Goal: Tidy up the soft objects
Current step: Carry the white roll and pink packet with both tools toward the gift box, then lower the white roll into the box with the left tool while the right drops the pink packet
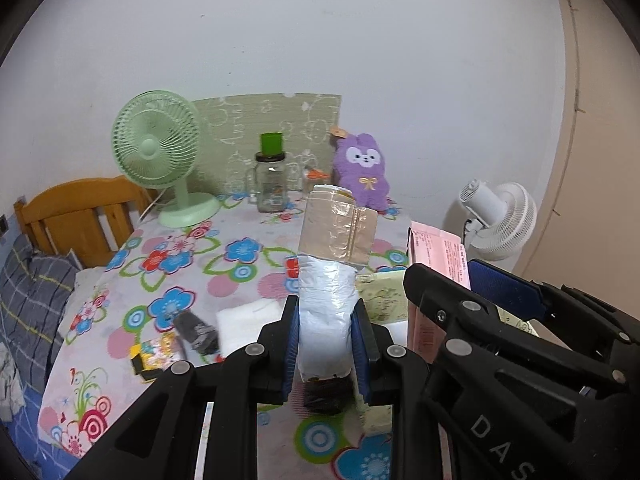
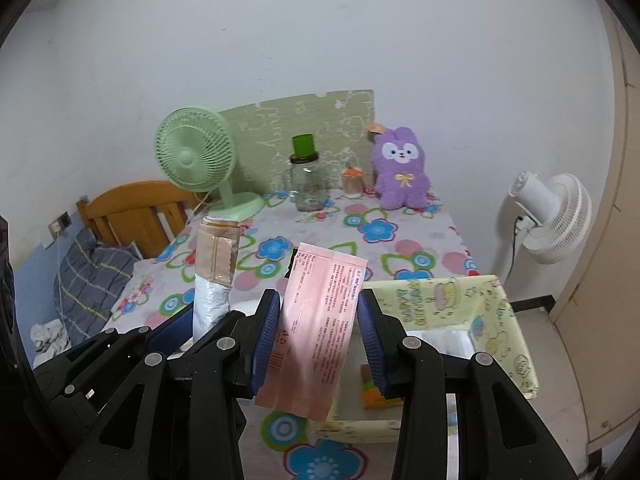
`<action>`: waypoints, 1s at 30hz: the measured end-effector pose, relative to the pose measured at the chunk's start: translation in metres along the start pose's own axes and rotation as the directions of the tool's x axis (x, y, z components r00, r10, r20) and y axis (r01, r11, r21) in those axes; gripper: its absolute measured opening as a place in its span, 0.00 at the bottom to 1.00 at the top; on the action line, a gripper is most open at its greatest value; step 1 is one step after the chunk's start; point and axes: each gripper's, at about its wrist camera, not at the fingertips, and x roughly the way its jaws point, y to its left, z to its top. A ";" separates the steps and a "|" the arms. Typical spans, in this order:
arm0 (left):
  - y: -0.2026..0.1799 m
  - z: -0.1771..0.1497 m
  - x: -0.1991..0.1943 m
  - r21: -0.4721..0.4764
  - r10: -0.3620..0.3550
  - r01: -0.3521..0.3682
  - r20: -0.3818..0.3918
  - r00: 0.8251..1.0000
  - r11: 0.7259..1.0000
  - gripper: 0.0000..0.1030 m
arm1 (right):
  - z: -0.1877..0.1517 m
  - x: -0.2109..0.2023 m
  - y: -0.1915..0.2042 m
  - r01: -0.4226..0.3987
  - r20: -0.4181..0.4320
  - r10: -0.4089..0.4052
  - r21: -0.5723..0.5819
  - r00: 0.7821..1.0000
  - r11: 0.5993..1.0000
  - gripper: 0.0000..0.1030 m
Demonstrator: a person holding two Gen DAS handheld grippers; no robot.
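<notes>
Two fans [image 2: 195,155] [image 2: 560,216]; one plush [image 2: 402,168]; one jar [image 2: 306,184].

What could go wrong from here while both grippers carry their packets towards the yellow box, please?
The left gripper pinches only the bottom of the tall white packet, so it may flop or slip. The pink packet hangs tilted in the right gripper and could catch the yellow box rim.

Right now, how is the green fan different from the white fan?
The green fan is mint green; the white fan is white. The green fan stands on the flowered table next to a glass jar; the white fan stands off the table, beside its right edge. The green fan shows its front grille; the white fan shows its motor back. Both have round wire cages.
</notes>
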 end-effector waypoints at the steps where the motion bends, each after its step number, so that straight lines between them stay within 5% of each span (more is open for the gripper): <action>1: -0.003 0.000 0.002 0.007 -0.004 0.004 0.000 1.000 1.000 0.22 | 0.000 0.000 -0.005 0.002 -0.002 -0.002 0.009 1.000 1.000 0.42; 24: -0.080 -0.002 0.062 0.072 -0.135 0.143 -0.101 0.986 0.987 0.24 | -0.012 0.024 -0.095 0.137 -0.025 -0.135 0.086 0.990 0.987 0.42; 30: -0.087 -0.007 0.078 0.083 -0.131 0.144 -0.141 0.981 0.986 0.44 | -0.018 0.037 -0.108 0.145 -0.051 -0.140 0.106 0.989 0.984 0.42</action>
